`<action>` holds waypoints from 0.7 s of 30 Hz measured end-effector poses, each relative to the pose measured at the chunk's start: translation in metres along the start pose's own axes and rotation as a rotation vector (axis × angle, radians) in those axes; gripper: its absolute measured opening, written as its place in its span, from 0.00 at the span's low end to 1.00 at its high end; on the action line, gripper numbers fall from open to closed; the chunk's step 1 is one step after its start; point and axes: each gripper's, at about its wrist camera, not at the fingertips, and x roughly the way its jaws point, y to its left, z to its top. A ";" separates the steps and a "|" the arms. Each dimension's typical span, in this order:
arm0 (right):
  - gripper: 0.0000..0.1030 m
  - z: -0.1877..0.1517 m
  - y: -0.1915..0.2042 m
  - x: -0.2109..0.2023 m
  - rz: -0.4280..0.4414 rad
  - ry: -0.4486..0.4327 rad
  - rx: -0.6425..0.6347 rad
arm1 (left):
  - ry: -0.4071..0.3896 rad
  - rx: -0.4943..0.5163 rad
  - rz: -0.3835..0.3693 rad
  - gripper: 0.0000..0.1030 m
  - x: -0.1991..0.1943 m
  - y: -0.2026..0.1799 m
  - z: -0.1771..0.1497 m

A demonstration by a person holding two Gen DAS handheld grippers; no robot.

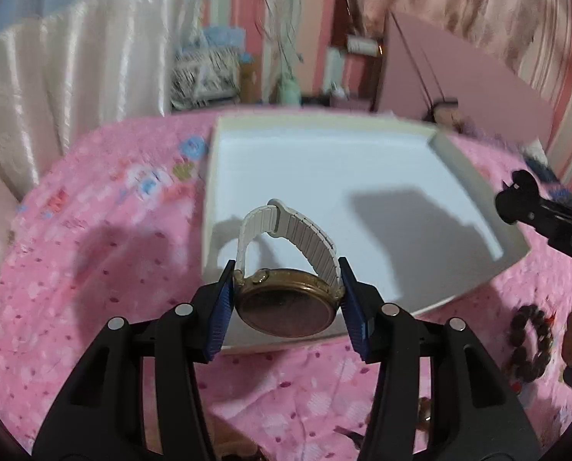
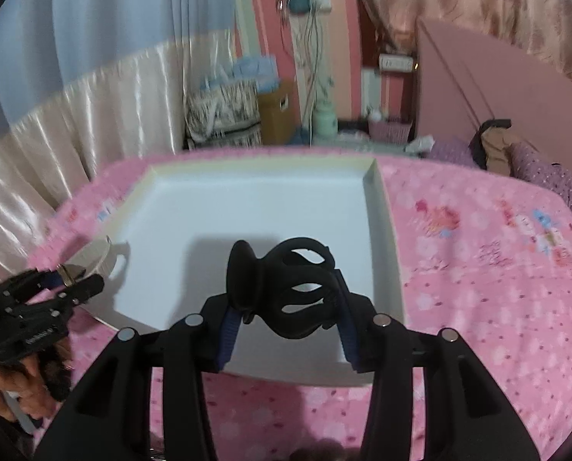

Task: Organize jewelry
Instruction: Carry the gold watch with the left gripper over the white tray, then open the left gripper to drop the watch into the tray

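Note:
My left gripper [image 1: 286, 299] is shut on a gold watch with a white ribbed strap [image 1: 286, 299], held over the near edge of a white shallow tray [image 1: 478, 184]. My right gripper [image 2: 286, 307] is shut on a black hair claw clip [image 2: 293, 288], held over the near part of the same tray [image 2: 382, 207]. In the right wrist view the left gripper [image 2: 74, 280] shows at far left with the watch strap [image 2: 93, 255]. In the left wrist view the right gripper's clip [image 1: 516, 199] shows at the right edge.
The tray lies on a pink patterned bedspread [image 1: 93, 249]. A dark beaded bracelet [image 1: 532, 342] lies on the bedspread right of my left gripper. A cream curtain [image 1: 55, 77], a pink board [image 2: 478, 88] and room clutter stand behind the bed.

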 end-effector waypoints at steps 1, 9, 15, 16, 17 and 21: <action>0.43 -0.003 -0.001 0.005 -0.009 0.017 -0.001 | 0.018 0.009 -0.009 0.48 0.005 -0.001 -0.001; 0.42 -0.031 -0.028 0.020 -0.098 0.127 0.007 | 0.069 0.019 -0.020 0.48 0.020 -0.006 -0.005; 0.42 -0.046 -0.042 0.001 -0.104 0.146 0.049 | 0.079 0.037 -0.032 0.49 0.022 -0.017 -0.009; 0.42 -0.050 -0.045 -0.003 -0.113 0.146 0.056 | 0.081 0.044 -0.036 0.49 0.021 -0.020 -0.009; 0.42 -0.053 -0.048 -0.006 -0.117 0.145 0.063 | 0.083 0.055 -0.045 0.49 0.020 -0.024 -0.011; 0.42 -0.061 -0.063 -0.012 -0.114 0.113 0.081 | 0.063 0.078 -0.045 0.49 0.019 -0.036 -0.016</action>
